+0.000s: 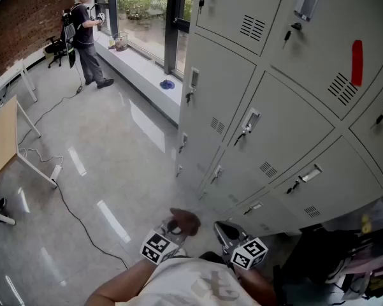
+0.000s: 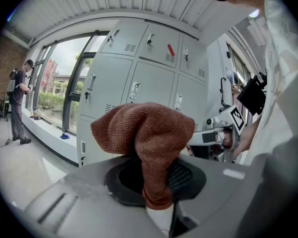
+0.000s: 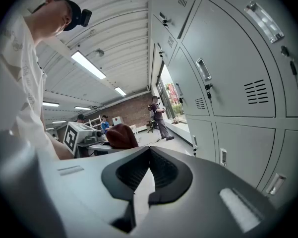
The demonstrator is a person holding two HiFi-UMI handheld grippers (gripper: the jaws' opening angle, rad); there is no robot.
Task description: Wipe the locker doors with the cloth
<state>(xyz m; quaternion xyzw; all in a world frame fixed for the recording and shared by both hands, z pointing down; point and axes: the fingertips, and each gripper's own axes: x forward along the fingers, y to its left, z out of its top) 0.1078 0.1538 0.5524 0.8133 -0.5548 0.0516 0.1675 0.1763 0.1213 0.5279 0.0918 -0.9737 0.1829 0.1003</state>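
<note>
Left gripper [image 2: 156, 185] jaws pinch the brown cloth [image 2: 149, 133], which bunches up above them, apart from the locker doors [image 1: 287, 132], probably readied for the first wipe. Right gripper [image 3: 148, 177] jaws are pressed together on nothing, likely spare for now.

The cloth [image 2: 149, 130] is rust-brown with a fine ribbed knit. The locker doors [image 1: 293, 116] are plain pale grey, one bearing a bright red strip [image 1: 357, 62]. The floor [image 1: 108, 164] is glossy light grey, and the far wall [image 1: 22, 18] is red-brown brick.
</note>
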